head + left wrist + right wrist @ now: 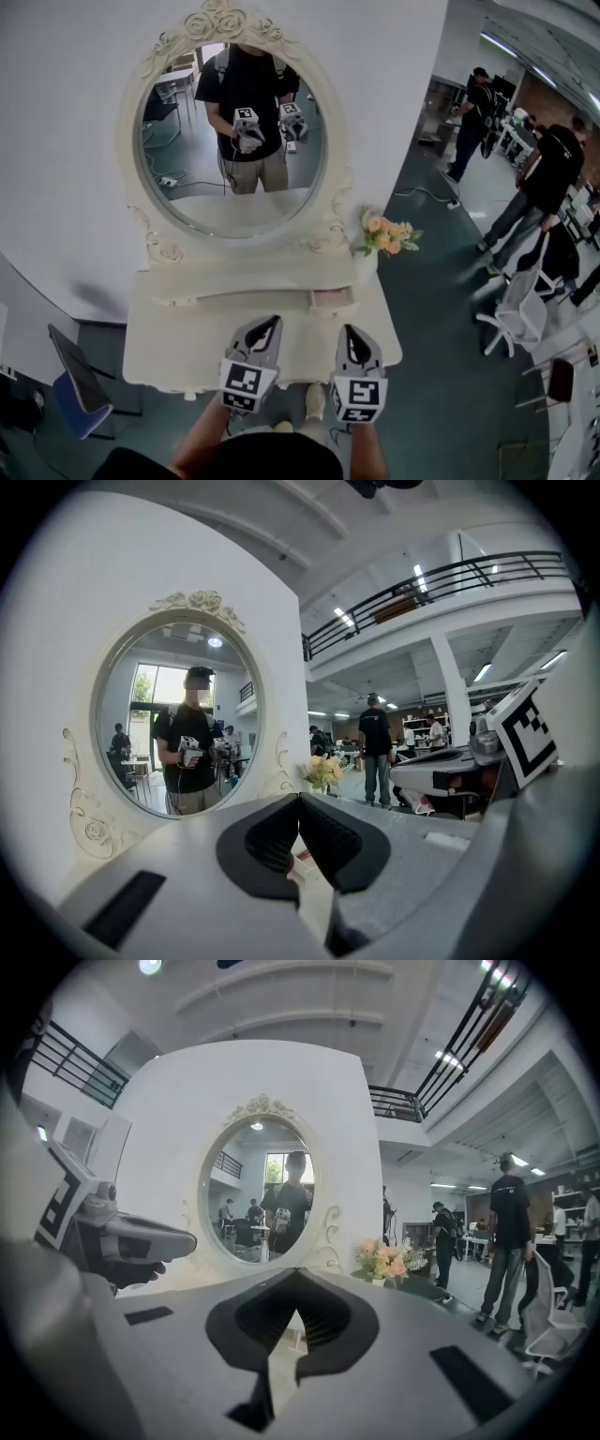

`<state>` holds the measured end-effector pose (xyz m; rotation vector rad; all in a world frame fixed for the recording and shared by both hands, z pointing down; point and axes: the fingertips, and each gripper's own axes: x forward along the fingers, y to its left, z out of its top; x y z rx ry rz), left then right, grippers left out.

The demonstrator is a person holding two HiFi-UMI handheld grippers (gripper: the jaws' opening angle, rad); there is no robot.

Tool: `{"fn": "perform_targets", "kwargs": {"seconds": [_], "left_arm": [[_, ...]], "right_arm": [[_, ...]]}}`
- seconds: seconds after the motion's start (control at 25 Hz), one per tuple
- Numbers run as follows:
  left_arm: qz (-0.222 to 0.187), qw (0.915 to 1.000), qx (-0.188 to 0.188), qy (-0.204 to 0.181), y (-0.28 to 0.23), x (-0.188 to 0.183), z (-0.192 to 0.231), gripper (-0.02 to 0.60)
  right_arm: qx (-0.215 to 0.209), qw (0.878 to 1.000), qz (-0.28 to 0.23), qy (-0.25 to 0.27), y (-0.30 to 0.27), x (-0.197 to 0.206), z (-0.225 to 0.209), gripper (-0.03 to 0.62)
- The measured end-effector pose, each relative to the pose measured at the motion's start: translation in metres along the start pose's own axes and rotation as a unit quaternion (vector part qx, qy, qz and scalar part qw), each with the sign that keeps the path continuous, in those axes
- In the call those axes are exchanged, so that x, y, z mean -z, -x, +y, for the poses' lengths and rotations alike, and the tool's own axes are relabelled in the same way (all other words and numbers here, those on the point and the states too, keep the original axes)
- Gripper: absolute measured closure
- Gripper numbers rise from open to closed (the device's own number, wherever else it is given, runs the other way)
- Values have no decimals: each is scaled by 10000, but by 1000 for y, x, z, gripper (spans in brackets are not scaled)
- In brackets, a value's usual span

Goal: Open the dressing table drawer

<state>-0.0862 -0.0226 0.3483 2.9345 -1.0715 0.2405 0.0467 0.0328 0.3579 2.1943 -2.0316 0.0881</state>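
both tools were shut and empty. the left gripper (pixel 271 323) and the right gripper (pixel 349 330) each had their jaws tip to tip with nothing between them. they hovered side by side below the mirror (pixel 234 202), over the front of the dressing table (pixel 169 342).

the drawer (pixel 333 298) sat in the low shelf under the mirror's lower right rim, a small box showing a pinkish face. from above i couldn't settle whether that pink was its inside, drawn out a little, or only its front. the scene fitted a drawer slightly out as well as one pushed home.

as i judged it, the closed jaws were the main risk. brought to the drawer as they were, they would slip off a small knob or edge and only nudge it.

the flowers (pixel 386 234) stood just right of the mirror's foot, near the drawer. the right gripper's broad body could knock them over on any reach there.

the drawer looked small and light, so a hard tug might bring it clean out of the shelf.
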Motion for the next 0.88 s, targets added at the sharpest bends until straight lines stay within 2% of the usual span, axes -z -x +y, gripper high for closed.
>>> {"fn": "perform_targets", "kwargs": {"seconds": [0.88], "left_arm": [[50, 10000, 65, 3, -14, 5, 14, 578]], "right_arm": [[36, 10000, 45, -60, -15, 3, 0, 599]]}}
